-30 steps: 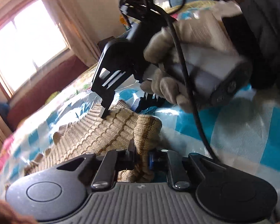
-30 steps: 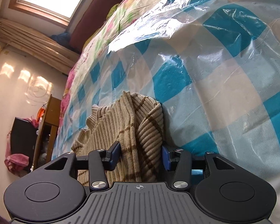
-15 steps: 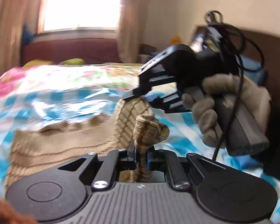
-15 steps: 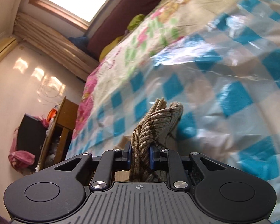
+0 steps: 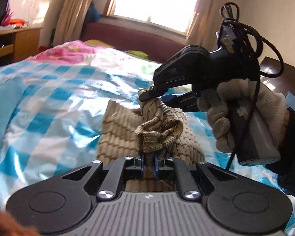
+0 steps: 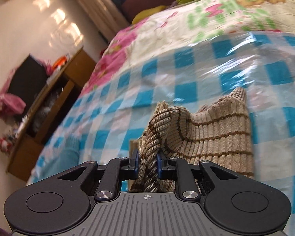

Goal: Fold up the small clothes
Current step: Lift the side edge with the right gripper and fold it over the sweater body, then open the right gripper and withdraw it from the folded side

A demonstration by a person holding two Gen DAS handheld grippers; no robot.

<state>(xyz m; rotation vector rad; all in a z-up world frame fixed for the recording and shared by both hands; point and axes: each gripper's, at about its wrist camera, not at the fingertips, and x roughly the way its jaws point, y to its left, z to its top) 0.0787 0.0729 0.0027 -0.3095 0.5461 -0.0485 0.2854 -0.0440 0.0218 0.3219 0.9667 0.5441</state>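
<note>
A small beige ribbed sweater (image 5: pixel 118 129) with thin brown stripes lies on a blue-and-white checked plastic sheet over the bed. My left gripper (image 5: pixel 149 162) is shut on a bunched fold of it. My right gripper (image 6: pixel 147 162) is shut on another bunched edge of the same sweater (image 6: pixel 216 129), lifting it off the sheet. In the left wrist view the right gripper (image 5: pixel 157 98) is held by a gloved hand just beyond my left one, pinching the sweater. Part of the sweater still rests on the sheet.
The checked sheet (image 5: pixel 59 102) covers a floral quilt (image 6: pixel 167 31). A light blue garment (image 5: pixel 4 106) lies at the left. A wooden desk (image 6: pixel 55 106) with clutter stands beside the bed. A window (image 5: pixel 157 0) and dark red headboard are beyond.
Both grippers closed on the sweater's edges and lifted them together. Both views swung round toward the window and the bed's far end.
</note>
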